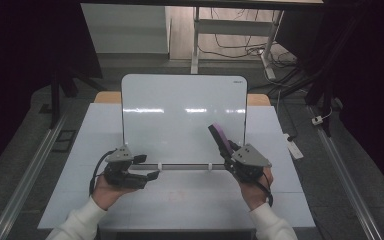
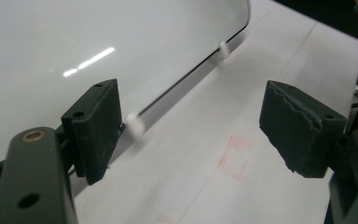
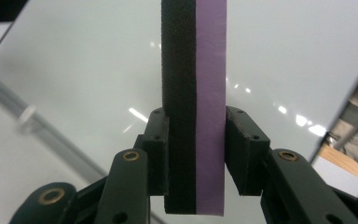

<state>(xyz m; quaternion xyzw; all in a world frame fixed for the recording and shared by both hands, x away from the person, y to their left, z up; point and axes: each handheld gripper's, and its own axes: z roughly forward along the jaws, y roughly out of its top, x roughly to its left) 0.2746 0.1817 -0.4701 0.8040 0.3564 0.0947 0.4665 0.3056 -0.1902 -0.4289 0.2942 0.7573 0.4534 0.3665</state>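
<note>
Looks like a lab or test rig room, not a home. My desk [image 1: 180,200] is a plain white surface with a whiteboard [image 1: 180,115] propped upright on it. Metal rails [image 1: 22,185] run along the grey floor [image 1: 35,120] on both sides. Loose cables [image 1: 240,50] and a power strip [image 1: 294,147] lie behind, by a bare desk frame [image 1: 196,40]. Dark surroundings.

White sleeves [image 1: 80,220] cover both forearms; the black left gripper [image 1: 150,167] and right gripper [image 1: 219,136] carry grey three-cornered plates, brass-ringed screw holes and trailing black cables
</note>
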